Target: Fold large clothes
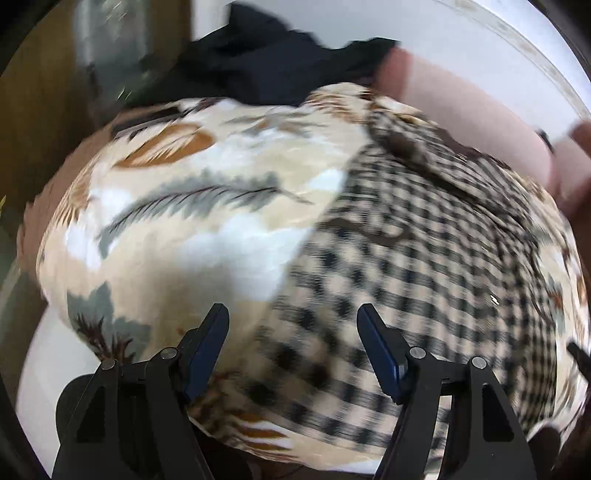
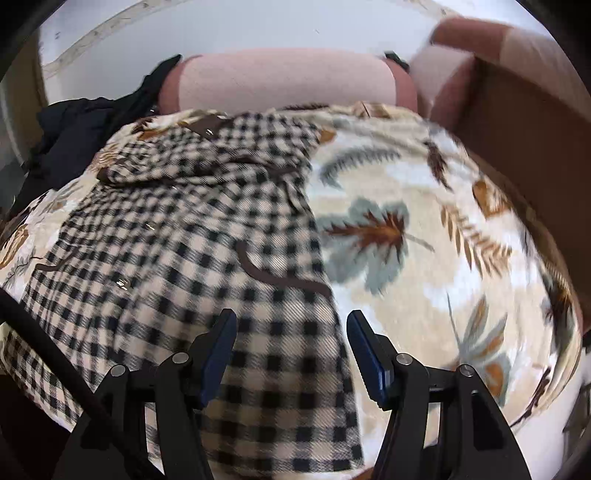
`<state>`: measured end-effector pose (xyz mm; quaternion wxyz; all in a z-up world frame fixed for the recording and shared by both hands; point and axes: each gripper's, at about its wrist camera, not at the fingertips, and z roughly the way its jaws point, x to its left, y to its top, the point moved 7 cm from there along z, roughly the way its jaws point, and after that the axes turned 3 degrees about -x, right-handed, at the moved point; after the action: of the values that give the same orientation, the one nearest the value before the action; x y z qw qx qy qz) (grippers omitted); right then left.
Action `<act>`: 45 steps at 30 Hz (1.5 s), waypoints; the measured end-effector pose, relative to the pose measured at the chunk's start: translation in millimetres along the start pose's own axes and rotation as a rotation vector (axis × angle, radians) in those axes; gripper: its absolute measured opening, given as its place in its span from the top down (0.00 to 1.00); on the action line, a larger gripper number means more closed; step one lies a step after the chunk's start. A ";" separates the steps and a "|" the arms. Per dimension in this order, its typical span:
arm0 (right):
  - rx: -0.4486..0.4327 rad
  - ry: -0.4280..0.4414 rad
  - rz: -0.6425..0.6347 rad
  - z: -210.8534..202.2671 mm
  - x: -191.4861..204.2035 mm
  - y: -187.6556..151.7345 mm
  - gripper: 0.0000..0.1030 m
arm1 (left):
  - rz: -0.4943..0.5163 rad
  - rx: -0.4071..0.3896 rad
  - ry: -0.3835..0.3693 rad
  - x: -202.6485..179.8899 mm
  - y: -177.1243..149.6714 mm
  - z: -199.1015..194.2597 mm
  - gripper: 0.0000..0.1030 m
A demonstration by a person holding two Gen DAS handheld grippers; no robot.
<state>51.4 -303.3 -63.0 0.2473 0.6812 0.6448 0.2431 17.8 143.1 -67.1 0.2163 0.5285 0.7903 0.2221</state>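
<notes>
Two grippers hang over one checked garment [image 1: 424,266], a black-and-cream piece with dark brown trim, spread on a leaf-printed blanket [image 1: 192,221] in cream, grey and rust. In the left wrist view the left gripper [image 1: 292,314] looks steeply down with its jaws set wide apart and nothing between the blue-padded fingers [image 1: 207,354]; the garment's left edge runs just beneath the gap, so checked cloth lies under the right finger and printed blanket under the left one. In the right wrist view the right gripper [image 2: 291,319] is angled down the same way, jaws likewise spread and gripping nothing, and the garment's right edge passes below its gap: checks under the left finger, blanket under the right. Whether either set of fingertips touches the cloth cannot be told (both views are smeared by motion). Beyond the garment's collar end lies a pink bolster cushion [image 2: 284,79], with a heap of black clothing [image 2: 85,122] beside it, against a white wall [image 2: 221,26].
</notes>
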 end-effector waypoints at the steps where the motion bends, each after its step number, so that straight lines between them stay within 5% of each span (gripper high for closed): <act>1: 0.008 -0.005 0.020 1.8 -8.3 -2.5 0.36 | -0.006 0.005 0.001 5.1 0.6 3.5 0.31; 5: 0.048 0.007 0.125 9.5 -39.1 -14.5 0.36 | 0.019 0.038 -0.044 10.8 2.2 21.6 0.31; 15: 0.110 0.226 0.384 39.5 -76.4 -39.7 0.33 | 0.106 0.090 -0.213 -11.3 9.2 50.3 0.31; 17: 0.104 0.296 0.400 40.7 -71.5 -37.1 0.33 | 0.111 0.102 -0.254 -14.7 7.4 47.6 0.37; 19: 0.123 0.378 0.406 43.4 -60.5 -36.5 0.33 | 0.105 0.126 -0.304 -17.1 2.9 44.2 0.57; 21: 0.142 0.471 0.418 43.3 -47.8 -36.8 0.33 | 0.082 0.157 -0.371 -18.8 -3.8 40.2 0.66; 25: 0.168 0.668 0.481 40.2 -29.4 -41.8 0.33 | 0.025 0.169 -0.412 -16.5 -8.9 36.5 0.66; 39: 0.169 0.701 0.468 28.3 -24.8 -69.0 0.43 | 0.008 0.162 -0.469 -32.1 -29.0 23.1 0.53; 42: 0.192 0.730 0.448 24.4 -16.4 -73.6 0.50 | 0.011 0.166 -0.438 -28.5 -33.2 20.9 0.77; 45: 0.197 0.737 0.419 20.0 -9.5 -80.8 0.50 | 0.009 0.159 -0.423 -25.6 -34.5 20.7 0.81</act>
<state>2.6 -309.5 -130.8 -0.1203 0.6853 0.5579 0.4522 13.2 110.0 -101.1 0.3338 0.5821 0.7401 0.0442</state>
